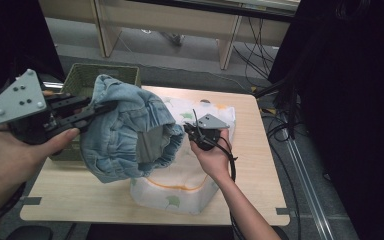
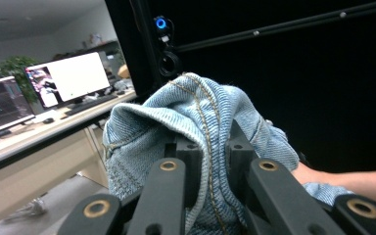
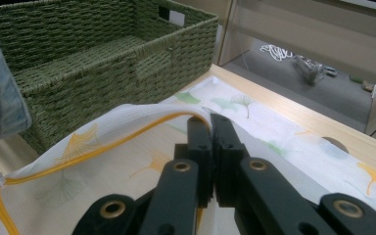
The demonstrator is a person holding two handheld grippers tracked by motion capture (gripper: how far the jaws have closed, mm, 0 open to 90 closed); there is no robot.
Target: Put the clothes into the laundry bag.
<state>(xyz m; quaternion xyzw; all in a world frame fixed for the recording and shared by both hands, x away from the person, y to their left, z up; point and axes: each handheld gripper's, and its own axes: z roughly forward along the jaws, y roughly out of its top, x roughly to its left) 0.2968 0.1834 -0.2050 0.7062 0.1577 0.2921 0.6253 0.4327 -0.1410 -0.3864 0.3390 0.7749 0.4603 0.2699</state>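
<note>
The blue jeans (image 1: pixel 125 135) hide most of the green basket (image 1: pixel 87 75) behind them, and part of the white bag (image 1: pixel 180 195) with leaf prints below. The left gripper (image 1: pixel 100 109) is pinched tight on a fold of the jeans, holding them up in the air over the table (image 1: pixel 80 200). The right gripper (image 1: pixel 189 129) has its jaws pressed together on the bag's yellow edge (image 3: pixel 127 142), lifting it a little. The jeans hang just beside the right gripper, between both hands.
</note>
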